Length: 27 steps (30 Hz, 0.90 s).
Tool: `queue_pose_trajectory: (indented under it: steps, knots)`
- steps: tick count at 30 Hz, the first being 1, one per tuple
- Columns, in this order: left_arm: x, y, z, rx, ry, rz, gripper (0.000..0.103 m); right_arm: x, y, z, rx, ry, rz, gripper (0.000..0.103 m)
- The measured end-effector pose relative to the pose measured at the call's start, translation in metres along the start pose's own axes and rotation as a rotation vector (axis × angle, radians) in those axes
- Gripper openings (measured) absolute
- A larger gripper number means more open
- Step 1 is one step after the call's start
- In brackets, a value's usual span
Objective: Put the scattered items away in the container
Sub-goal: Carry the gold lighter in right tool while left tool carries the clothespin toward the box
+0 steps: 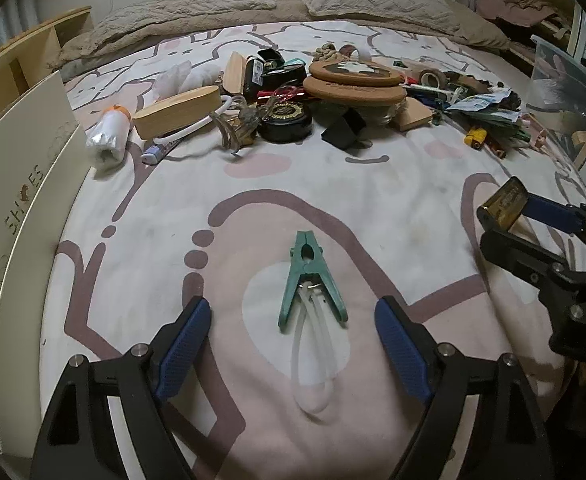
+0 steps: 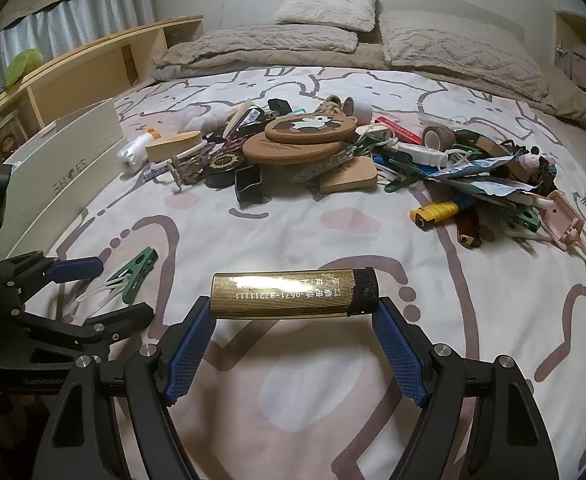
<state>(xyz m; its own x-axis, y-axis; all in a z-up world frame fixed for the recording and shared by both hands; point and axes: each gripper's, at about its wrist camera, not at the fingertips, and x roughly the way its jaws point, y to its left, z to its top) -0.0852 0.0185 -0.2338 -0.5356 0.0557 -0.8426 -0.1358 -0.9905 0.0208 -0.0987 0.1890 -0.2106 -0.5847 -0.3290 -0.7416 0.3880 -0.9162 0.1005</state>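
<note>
A green clothes peg [image 1: 311, 278] with a white loop lies on the bedspread between the fingertips of my left gripper [image 1: 293, 324], which is open around it without touching. The peg also shows in the right wrist view [image 2: 135, 270]. My right gripper [image 2: 293, 316] is shut on a gold lighter [image 2: 293, 294] with a black cap, held crosswise by its two ends; it also shows in the left wrist view [image 1: 503, 204]. A pile of scattered items [image 2: 313, 152] lies farther up the bed. A clear plastic container [image 1: 569, 84] stands at the right.
A white box marked SHOES [image 1: 21, 200] stands along the bed's left edge. Cork coasters [image 1: 355, 76], a wooden block [image 1: 177, 110], a black tin [image 1: 285, 118] and a yellow thread spool [image 2: 433, 212] lie in the pile. Pillows [image 2: 325, 4] are at the head.
</note>
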Motion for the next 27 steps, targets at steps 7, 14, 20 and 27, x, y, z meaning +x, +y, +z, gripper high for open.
queue_pose_trajectory:
  steps: [7,14,20,27]
  knots:
    - [-0.005,0.007,0.001,-0.023,-0.026,0.004,0.031,0.001,0.0,0.0,0.002,0.003,0.009,0.08]
    - [-0.007,0.007,0.001,-0.013,-0.033,-0.005,0.031,0.0,0.0,0.0,0.002,0.0,0.015,0.08]
    - [-0.014,0.002,0.003,-0.005,-0.052,-0.041,0.031,-0.005,-0.001,0.003,0.014,-0.015,0.021,0.08]
    - [-0.029,-0.003,0.011,-0.01,-0.089,-0.082,0.031,-0.016,0.004,0.011,-0.003,-0.044,0.008,0.08]
